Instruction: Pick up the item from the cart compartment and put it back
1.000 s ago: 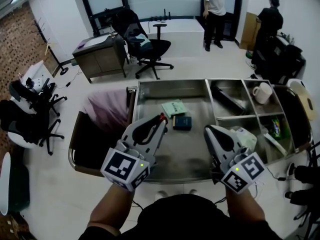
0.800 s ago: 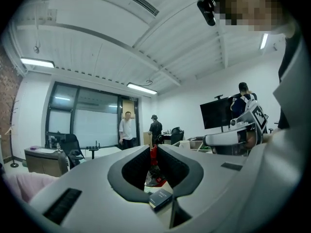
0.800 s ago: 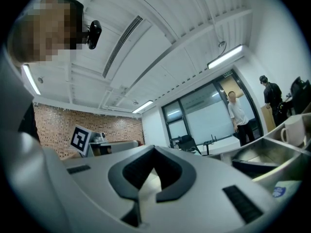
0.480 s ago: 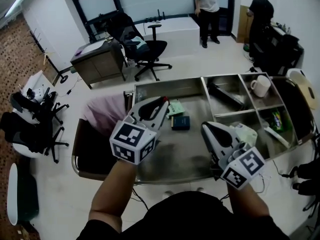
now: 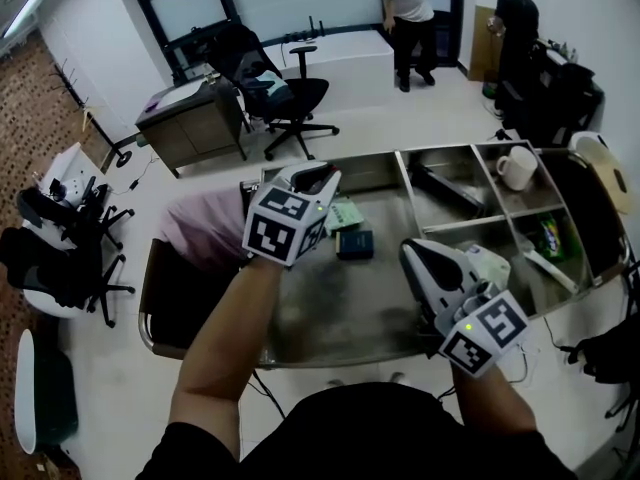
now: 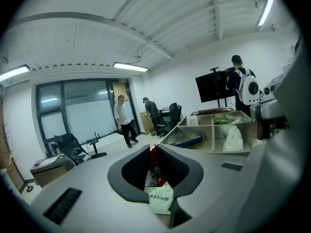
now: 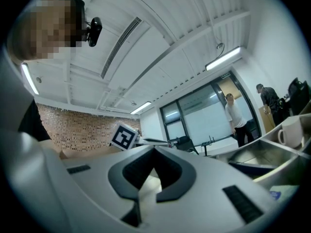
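My left gripper (image 5: 327,177) hangs over the far part of the steel cart's (image 5: 330,338) large compartment. It is shut on a small red, crinkly packet (image 6: 154,165), which shows between its jaws in the left gripper view. Just below and beyond it lie a green-and-white packet (image 5: 347,214) and a dark blue box (image 5: 356,244) on the compartment floor. My right gripper (image 5: 408,252) hovers level over the near right of the same compartment, jaws together with nothing between them (image 7: 154,153). A white bag (image 5: 486,266) lies just beyond it.
The cart's right compartments hold a white mug (image 5: 517,171), a dark long object (image 5: 440,186) and a green snack bag (image 5: 552,236). A pink cloth (image 5: 200,230) hangs at the cart's left end. An office chair (image 5: 290,93), a desk (image 5: 185,118) and two people (image 5: 405,8) stand beyond.
My left gripper has travelled away from me across the large compartment toward its far side and rolled, so its marker cube now faces up. The right gripper has stayed put.
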Demonstrator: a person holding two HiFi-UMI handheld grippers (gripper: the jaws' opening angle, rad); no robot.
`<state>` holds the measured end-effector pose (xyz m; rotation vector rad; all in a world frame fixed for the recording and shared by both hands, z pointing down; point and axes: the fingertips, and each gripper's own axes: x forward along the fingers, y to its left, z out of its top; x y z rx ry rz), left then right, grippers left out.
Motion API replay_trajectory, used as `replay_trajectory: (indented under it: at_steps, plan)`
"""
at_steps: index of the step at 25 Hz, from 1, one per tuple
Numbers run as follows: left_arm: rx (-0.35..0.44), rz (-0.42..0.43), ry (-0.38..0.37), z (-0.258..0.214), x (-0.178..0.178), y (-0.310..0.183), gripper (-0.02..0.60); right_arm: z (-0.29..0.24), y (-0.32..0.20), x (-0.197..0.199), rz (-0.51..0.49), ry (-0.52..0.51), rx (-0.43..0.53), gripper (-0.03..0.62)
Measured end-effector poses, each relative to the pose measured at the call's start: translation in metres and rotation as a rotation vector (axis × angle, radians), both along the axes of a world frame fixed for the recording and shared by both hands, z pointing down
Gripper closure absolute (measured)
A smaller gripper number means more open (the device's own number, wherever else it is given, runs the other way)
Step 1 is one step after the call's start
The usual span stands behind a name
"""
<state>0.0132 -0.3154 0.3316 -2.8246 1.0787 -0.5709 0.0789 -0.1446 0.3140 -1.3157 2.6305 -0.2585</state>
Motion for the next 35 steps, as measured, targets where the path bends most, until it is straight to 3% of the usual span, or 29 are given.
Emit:
replay_trajectory:
  at_steps: [6, 15, 24, 26, 27, 28, 35]
  plan:
    - [-0.069, -0.004, -0.009, 0.017, 0.01, -0.027, 0.537, 0.001, -0.001, -0.002, 0.0, 0.005, -0.003, 0.574]
    - [-0.161, -0.021, -0.095, 0.054, 0.021, -0.07, 0.537, 0.001, -0.003, 0.003, 0.018, 0.003, -0.007, 0.574]
    - [-0.197, -0.043, -0.08, 0.072, 0.024, -0.086, 0.531, 0.002, -0.005, 0.007, 0.025, 0.0, -0.011, 0.574]
    - [-0.201, -0.053, -0.076, 0.075, 0.022, -0.089, 0.515, 0.002, -0.006, 0.006, 0.024, 0.0, -0.01, 0.574]
    - [-0.2, -0.055, -0.076, 0.076, 0.021, -0.09, 0.442, 0.002, -0.006, 0.005, 0.023, 0.001, -0.01, 0.574]
    - [-0.198, -0.054, -0.076, 0.077, 0.021, -0.09, 0.408, 0.002, -0.006, 0.005, 0.022, 0.003, -0.01, 0.574]
    - [-0.197, -0.018, -0.086, 0.076, 0.024, -0.085, 0.408, 0.002, -0.006, 0.002, 0.015, 0.008, -0.013, 0.574]
